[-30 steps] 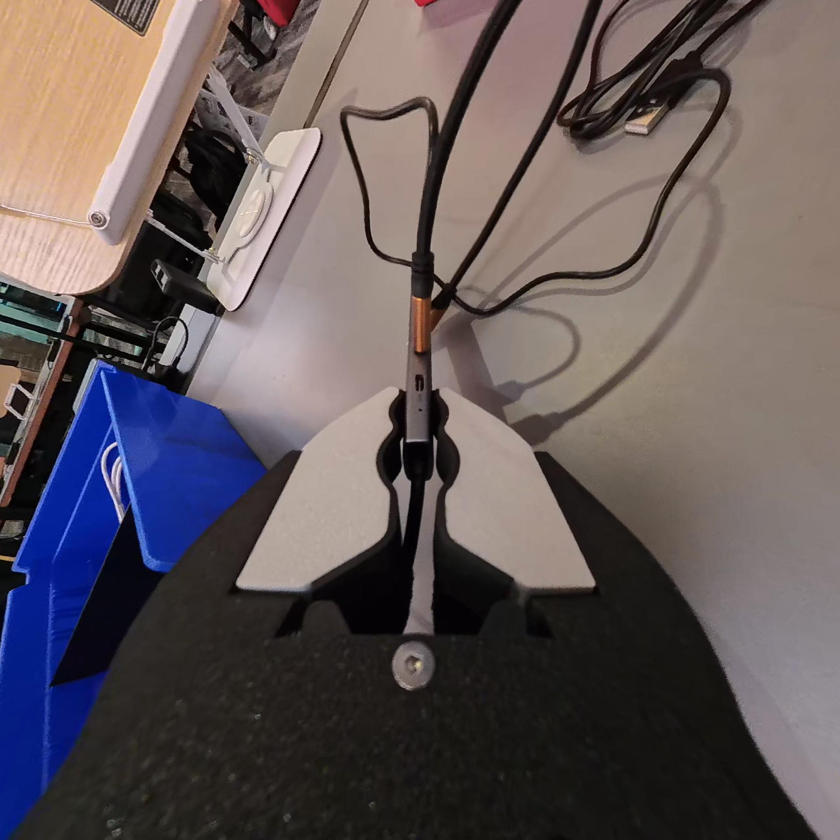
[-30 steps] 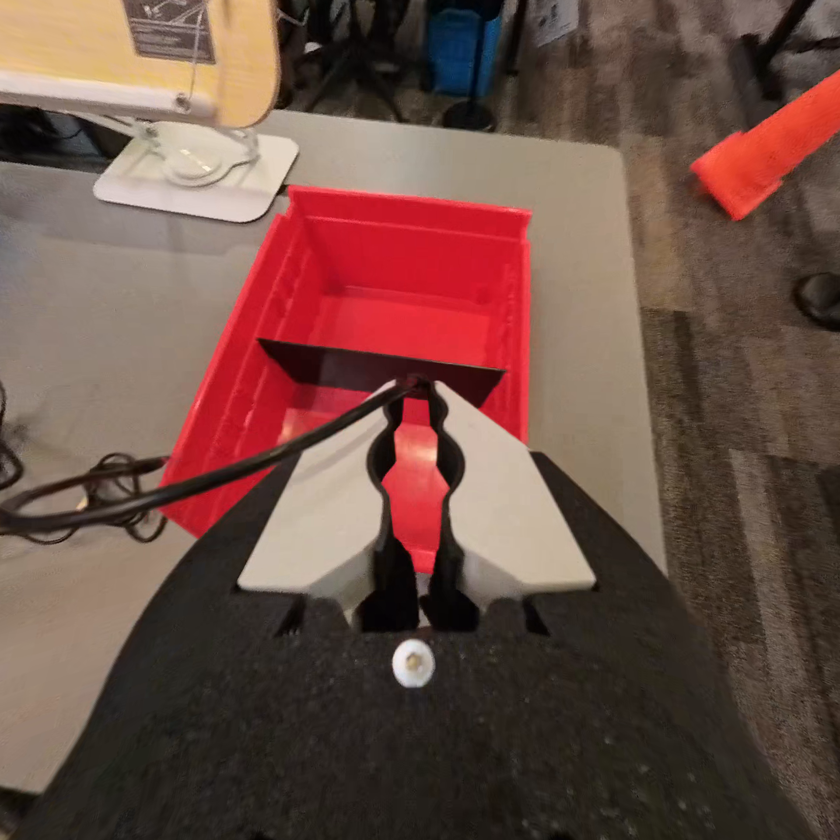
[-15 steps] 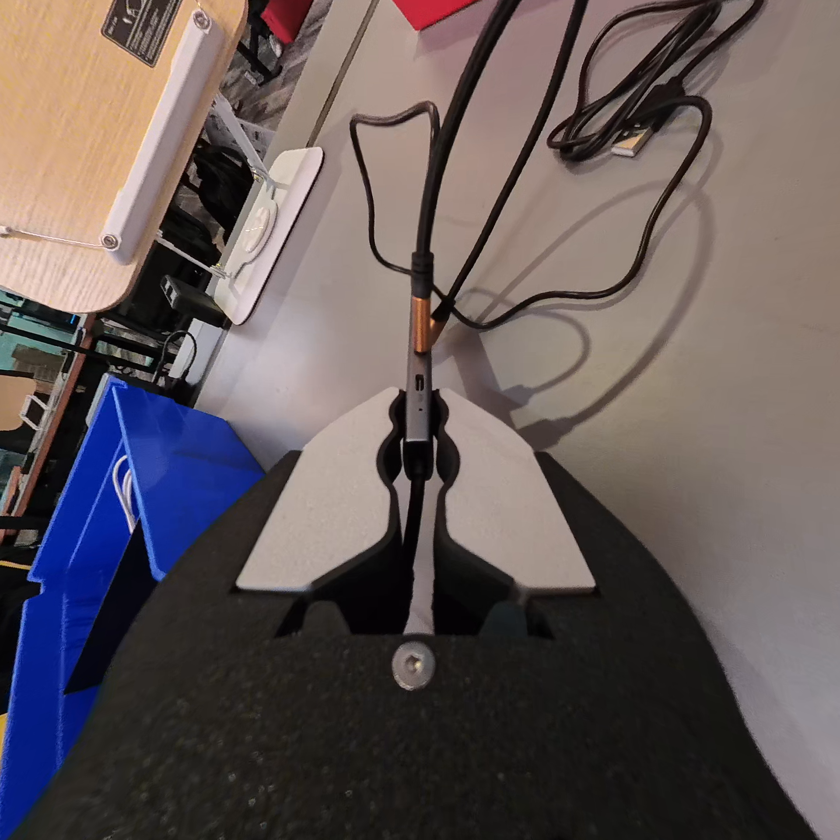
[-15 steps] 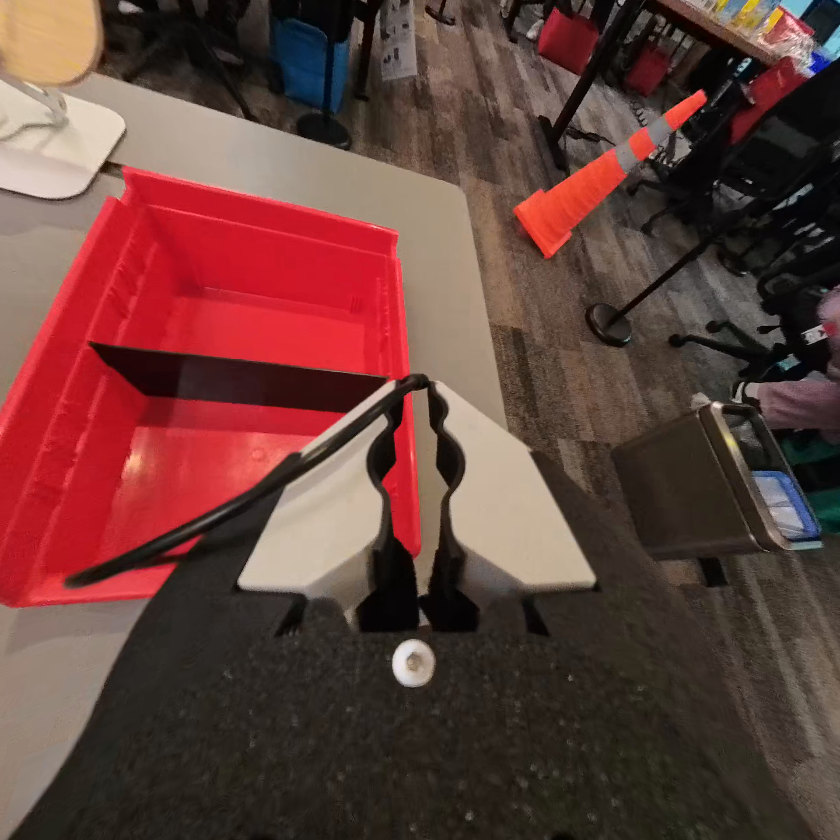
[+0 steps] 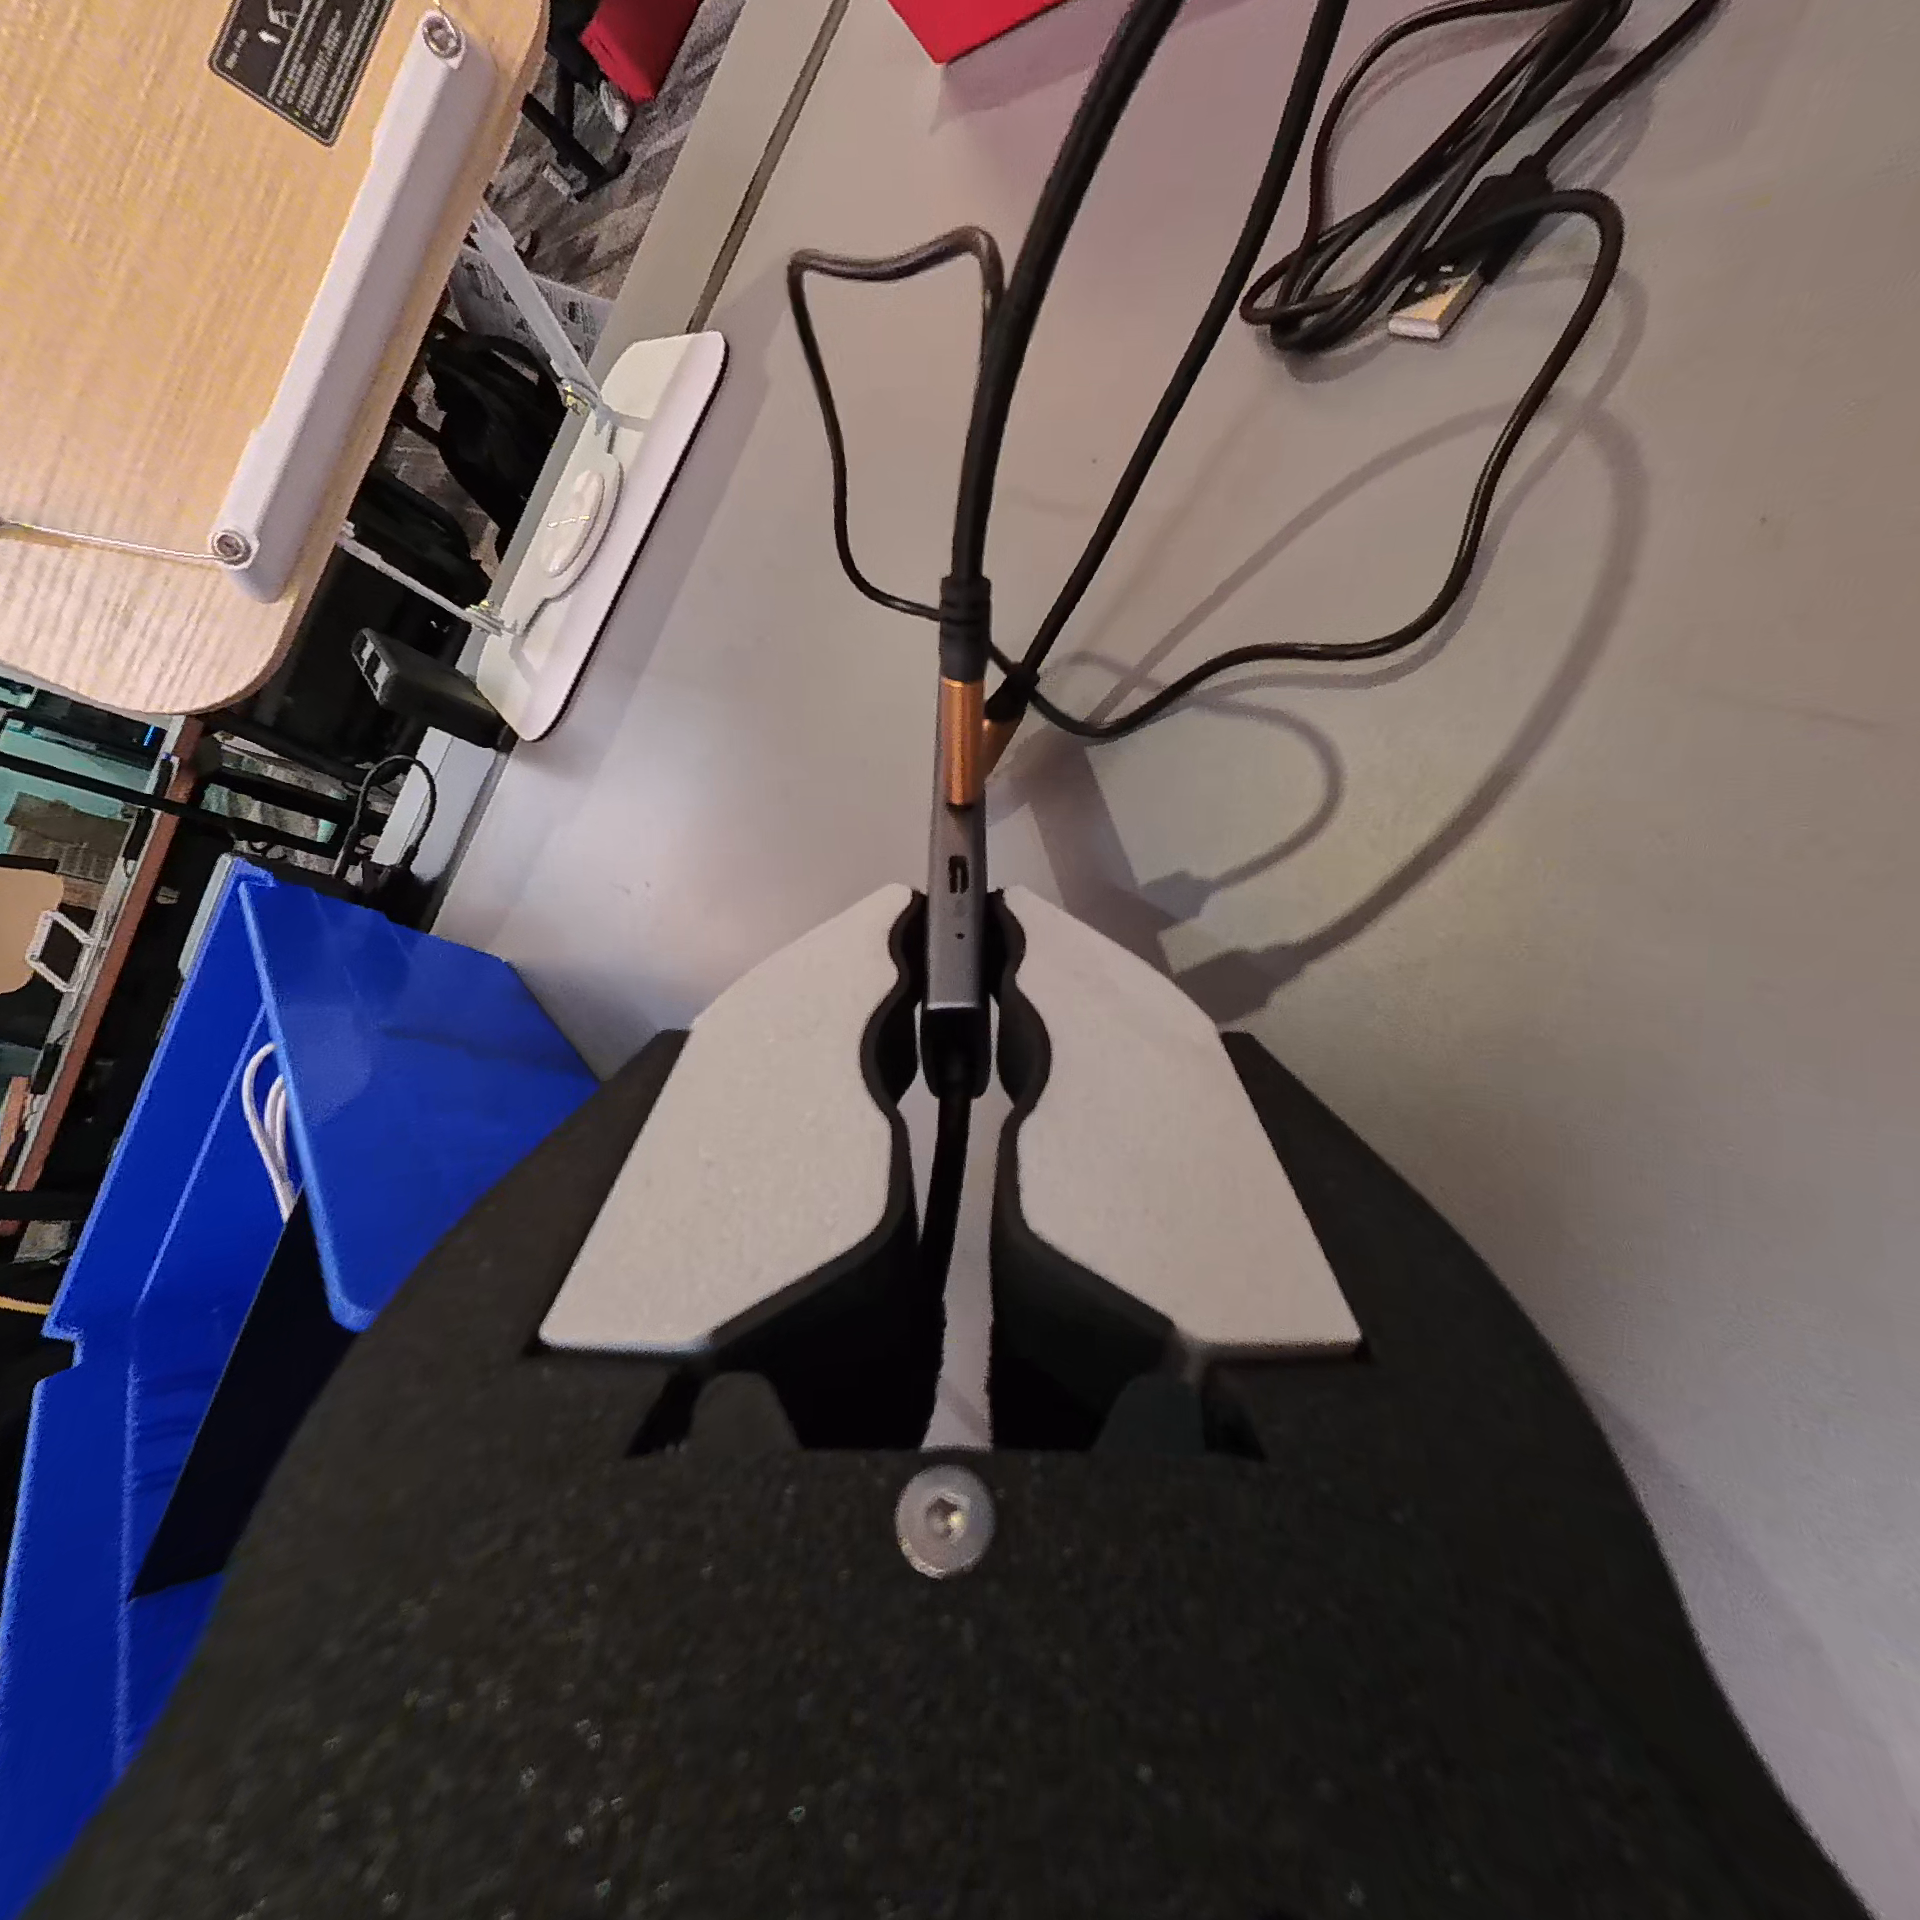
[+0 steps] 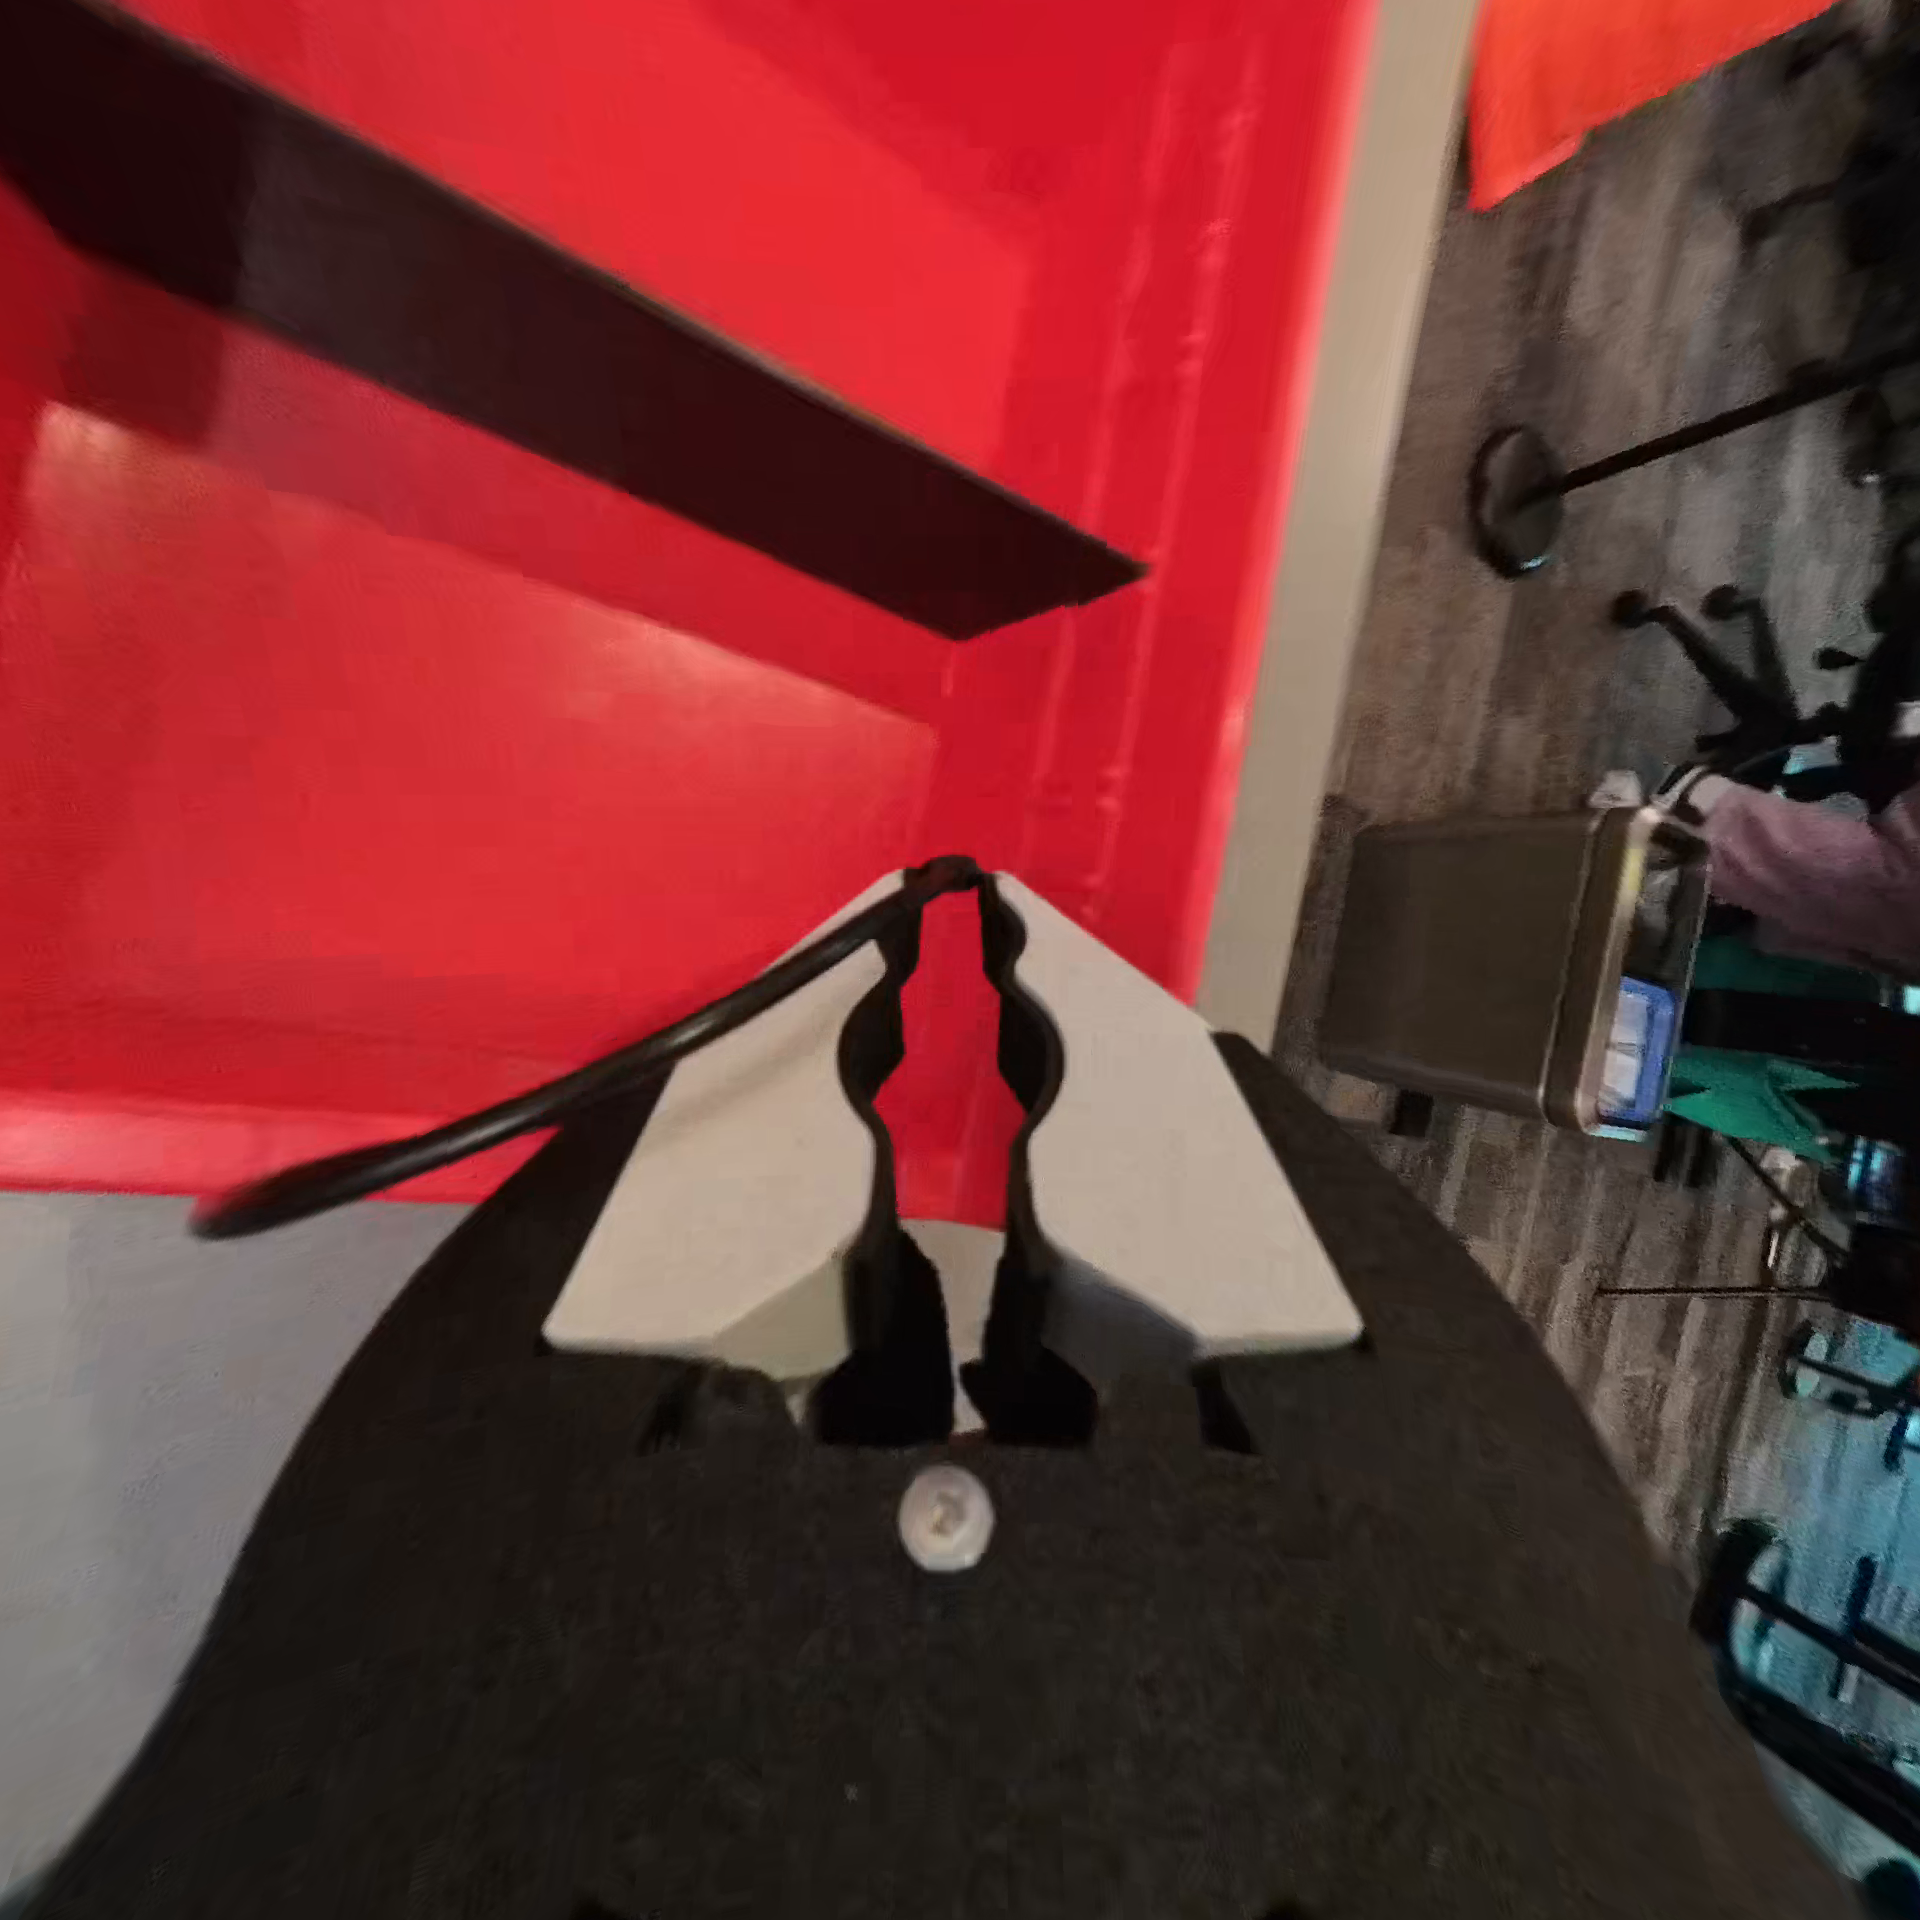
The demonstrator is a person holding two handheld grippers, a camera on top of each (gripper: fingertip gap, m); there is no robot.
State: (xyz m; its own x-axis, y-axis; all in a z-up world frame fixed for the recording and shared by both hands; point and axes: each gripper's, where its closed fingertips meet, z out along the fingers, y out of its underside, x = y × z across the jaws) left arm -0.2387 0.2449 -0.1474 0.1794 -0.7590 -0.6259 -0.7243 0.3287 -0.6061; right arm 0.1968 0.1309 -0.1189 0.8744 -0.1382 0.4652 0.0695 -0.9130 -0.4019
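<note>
Since half a second ago our right gripper (image 6: 948, 883) has swung in low over the red bin (image 6: 436, 810); the bin now fills that view, where before we saw it whole from above. We note only that the tips now hang above the near compartment, in front of the black divider (image 6: 582, 353).

Right jaws are nearly closed, pinching a thin black cable (image 6: 540, 1112) at the very tips; it trails off to the left over the bin's edge.

The left gripper (image 5: 954, 914) is unchanged: clamped on a grey adapter plug (image 5: 954, 925) with a copper collar, held above the grey table (image 5: 1558, 1039).

Count: two grippers, one red bin with one divider and two compartments, one blue bin (image 5: 343, 1060), one loose cable bundle (image 5: 1382, 260) with a USB plug, and one white stand base (image 5: 613, 520).
</note>
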